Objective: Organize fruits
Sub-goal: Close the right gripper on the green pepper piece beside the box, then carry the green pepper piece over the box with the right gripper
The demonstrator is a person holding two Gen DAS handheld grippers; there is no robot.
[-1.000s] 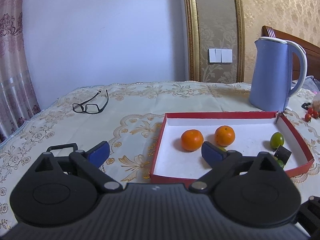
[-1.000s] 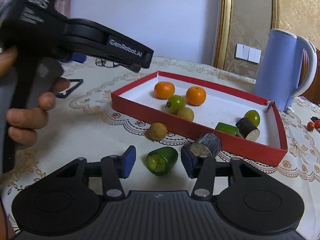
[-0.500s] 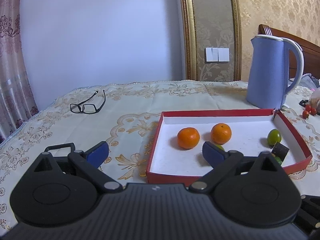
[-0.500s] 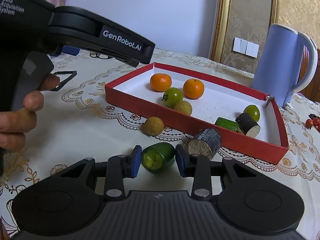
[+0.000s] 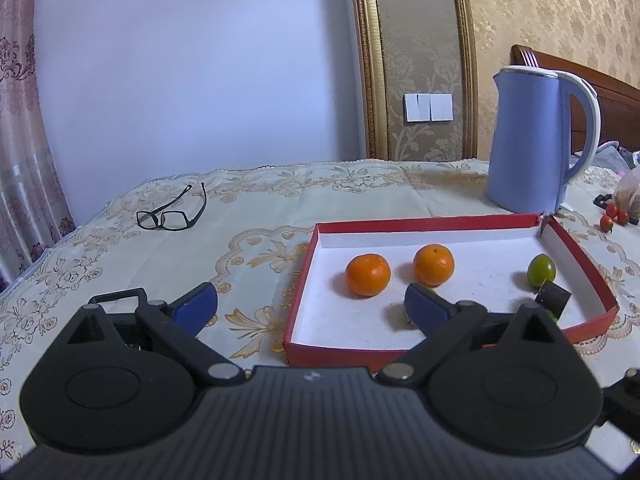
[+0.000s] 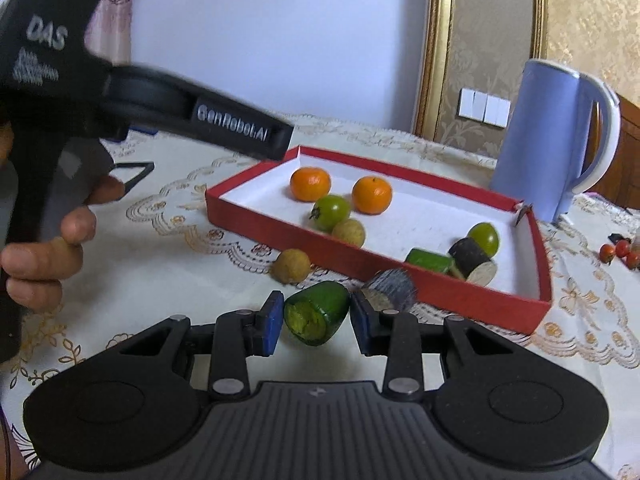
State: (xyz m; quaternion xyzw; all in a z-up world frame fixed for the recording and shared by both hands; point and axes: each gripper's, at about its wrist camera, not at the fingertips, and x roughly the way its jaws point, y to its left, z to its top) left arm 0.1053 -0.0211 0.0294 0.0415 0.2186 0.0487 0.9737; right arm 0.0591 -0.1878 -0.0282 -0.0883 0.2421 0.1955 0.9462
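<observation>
In the right wrist view my right gripper (image 6: 314, 316) is shut on a cut green fruit piece (image 6: 316, 312), one blue pad against each side. A tan round fruit (image 6: 292, 266) and a dark cut piece (image 6: 394, 284) lie on the cloth just beyond it, in front of the red tray (image 6: 440, 280). The tray holds two oranges (image 6: 310, 183) (image 6: 371, 195), a green tomato (image 6: 331, 212), a tan fruit (image 6: 349, 233) and more cut pieces at its right end. My left gripper (image 5: 310, 304) stands wide open over the near left corner of the tray (image 5: 304, 280), holding nothing.
A blue kettle (image 5: 528, 144) stands behind the tray's far right corner. Black glasses (image 5: 168, 216) lie at the far left of the cloth. Small red tomatoes (image 5: 612, 216) sit to the right of the tray. A hand (image 6: 48, 256) holding the left gripper's handle fills the left of the right wrist view.
My right gripper's jaws have closed from wide apart onto the green fruit piece. The left gripper has stayed open and almost still.
</observation>
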